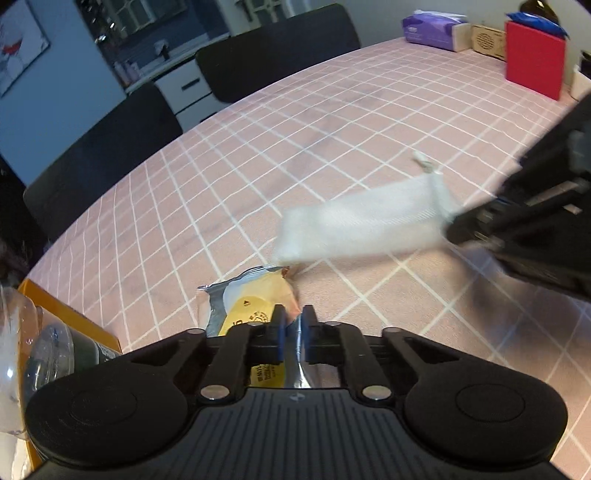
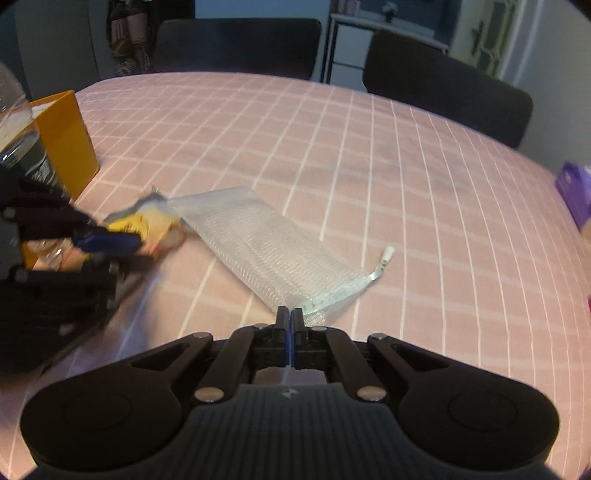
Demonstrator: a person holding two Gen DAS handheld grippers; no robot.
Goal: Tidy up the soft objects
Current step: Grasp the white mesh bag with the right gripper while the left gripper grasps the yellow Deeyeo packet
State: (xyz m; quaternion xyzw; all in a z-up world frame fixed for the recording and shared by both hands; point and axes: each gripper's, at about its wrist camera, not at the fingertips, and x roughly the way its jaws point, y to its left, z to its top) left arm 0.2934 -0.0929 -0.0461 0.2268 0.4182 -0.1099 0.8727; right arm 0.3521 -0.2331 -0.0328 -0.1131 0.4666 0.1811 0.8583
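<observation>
In the left wrist view my left gripper (image 1: 293, 314) is shut on a yellow snack packet (image 1: 255, 299) in clear wrap, low over the pink checked tablecloth (image 1: 332, 129). A white mesh drawstring bag (image 1: 362, 225) stretches from the packet's far end to the right, where my right gripper (image 1: 453, 230) pinches its end; both are blurred. In the right wrist view my right gripper (image 2: 290, 314) is shut on the mouth hem of the mesh bag (image 2: 266, 243). The bag's far end meets the packet (image 2: 155, 225), which sits in my left gripper (image 2: 110, 240).
An orange box (image 2: 66, 140) and a clear plastic bottle (image 2: 18, 140) stand at the table's left edge. At the far right are a red box (image 1: 533, 68), a purple tissue pack (image 1: 432, 31) and a wooden box (image 1: 487, 38). Dark chairs (image 1: 277, 48) line the far side.
</observation>
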